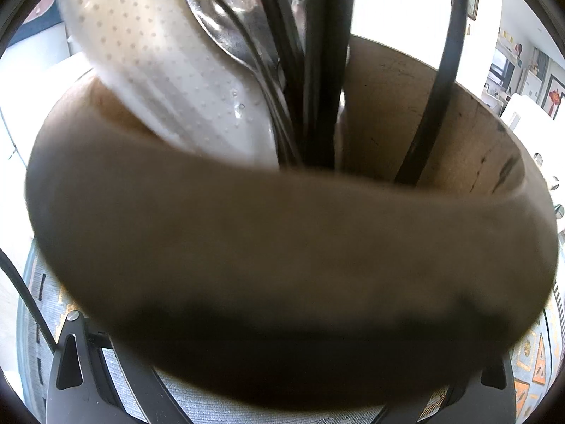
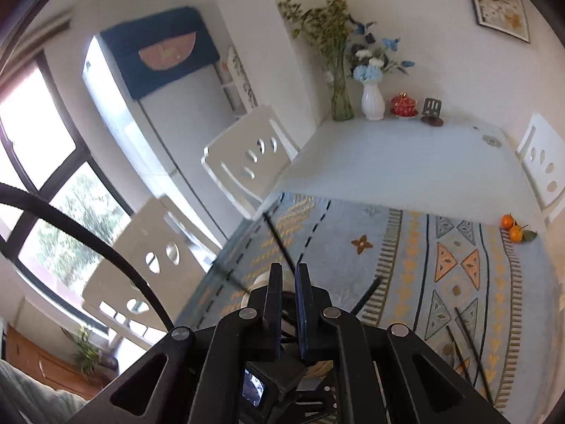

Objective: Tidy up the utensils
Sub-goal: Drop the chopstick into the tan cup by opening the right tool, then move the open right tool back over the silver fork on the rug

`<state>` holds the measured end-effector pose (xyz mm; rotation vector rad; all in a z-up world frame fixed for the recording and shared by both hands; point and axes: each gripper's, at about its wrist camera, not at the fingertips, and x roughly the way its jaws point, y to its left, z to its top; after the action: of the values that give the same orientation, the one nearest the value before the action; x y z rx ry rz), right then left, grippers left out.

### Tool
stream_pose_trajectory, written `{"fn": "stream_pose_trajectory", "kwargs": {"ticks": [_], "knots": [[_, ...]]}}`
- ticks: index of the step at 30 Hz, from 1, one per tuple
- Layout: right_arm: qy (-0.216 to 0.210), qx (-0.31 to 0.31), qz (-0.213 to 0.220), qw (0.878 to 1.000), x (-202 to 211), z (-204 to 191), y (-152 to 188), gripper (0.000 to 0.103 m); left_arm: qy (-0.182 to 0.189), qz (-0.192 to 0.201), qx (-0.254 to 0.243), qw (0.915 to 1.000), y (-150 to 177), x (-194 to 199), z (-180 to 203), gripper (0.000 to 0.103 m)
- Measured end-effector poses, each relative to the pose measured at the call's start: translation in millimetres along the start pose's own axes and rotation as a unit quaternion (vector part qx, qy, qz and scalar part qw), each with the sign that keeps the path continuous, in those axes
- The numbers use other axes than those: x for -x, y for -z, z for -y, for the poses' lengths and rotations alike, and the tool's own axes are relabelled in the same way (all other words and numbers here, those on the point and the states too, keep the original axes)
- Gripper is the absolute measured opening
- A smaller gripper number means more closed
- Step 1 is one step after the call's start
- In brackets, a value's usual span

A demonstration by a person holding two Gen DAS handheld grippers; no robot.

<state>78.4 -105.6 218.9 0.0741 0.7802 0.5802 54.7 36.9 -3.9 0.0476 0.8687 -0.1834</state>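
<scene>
A brown wooden utensil holder fills the left wrist view, and my left gripper is shut on it, one finger on each side of its base. In the holder stand a white dotted spatula, a metal spoon and black chopsticks. My right gripper hovers above the left one, shut on a thin black chopstick that slants up and away from its tips. Just under its fingers show a white utensil top and another black stick.
The table carries a patterned blue and orange mat. Loose black chopsticks lie on it at the right, and two oranges near its far right edge. Vases stand at the table's back, with white chairs along the left side.
</scene>
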Motion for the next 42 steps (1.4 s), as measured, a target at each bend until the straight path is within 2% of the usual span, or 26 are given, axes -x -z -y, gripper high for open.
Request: {"fn": "stream_pose_trajectory", "kwargs": {"ticks": [2,10,12,14,18,19,24,29,33,36,38,42], "knots": [[0.011,0.003,0.016,1.0,13.9,3.2,-4.9,0.01,0.0,0.0,0.0,1.0,1.1,0.8,-0.4,0.101],[0.046,-0.017,0.069,0.996,57.5,25.5,-16.2,0.034,-0.001,0.0,-0.001,1.0,-1.7,0.5,1.2,0.101],[0.065,-0.025,0.084,0.994,67.1,32.8,-17.4,0.036,-0.001,0.0,-0.001,1.0,-1.6,0.6,1.4,0.101],[0.067,-0.039,0.092,0.993,74.8,41.7,-17.1,0.036,-0.001,0.0,-0.001,1.0,-1.9,0.3,1.9,0.101],[0.089,-0.076,0.106,0.987,87.1,64.9,-13.0,0.047,-0.001,0.0,-0.001,1.0,-1.8,0.4,2.1,0.101],[0.096,-0.083,0.104,0.986,88.0,71.0,-10.9,0.047,-0.001,0.0,-0.001,1.0,-1.9,0.3,2.2,0.101],[0.117,-0.141,0.069,0.981,78.5,102.8,5.2,0.047,-0.001,0.0,-0.001,1.0,-2.2,0.2,2.8,0.101],[0.174,-0.178,-0.005,0.968,50.5,129.0,33.4,0.047,-0.001,0.0,-0.001,1.0,-2.3,0.1,3.2,0.101],[0.172,-0.224,-0.071,0.957,23.0,152.5,61.4,0.047,-0.001,0.0,-0.001,1.0,-2.3,0.2,3.4,0.101],[0.186,-0.243,-0.11,0.946,9.2,166.5,80.1,0.047,-0.002,0.0,-0.001,1.0,-2.5,0.0,3.7,0.101],[0.19,-0.262,-0.128,0.938,1.6,176.2,92.3,0.047,-0.002,0.0,-0.001,1.0,-2.5,0.0,3.9,0.101],[0.192,-0.276,-0.139,0.932,-7.8,186.2,110.1,0.047,-0.002,0.0,-0.001,1.0,-2.5,0.1,4.0,0.101]]}}
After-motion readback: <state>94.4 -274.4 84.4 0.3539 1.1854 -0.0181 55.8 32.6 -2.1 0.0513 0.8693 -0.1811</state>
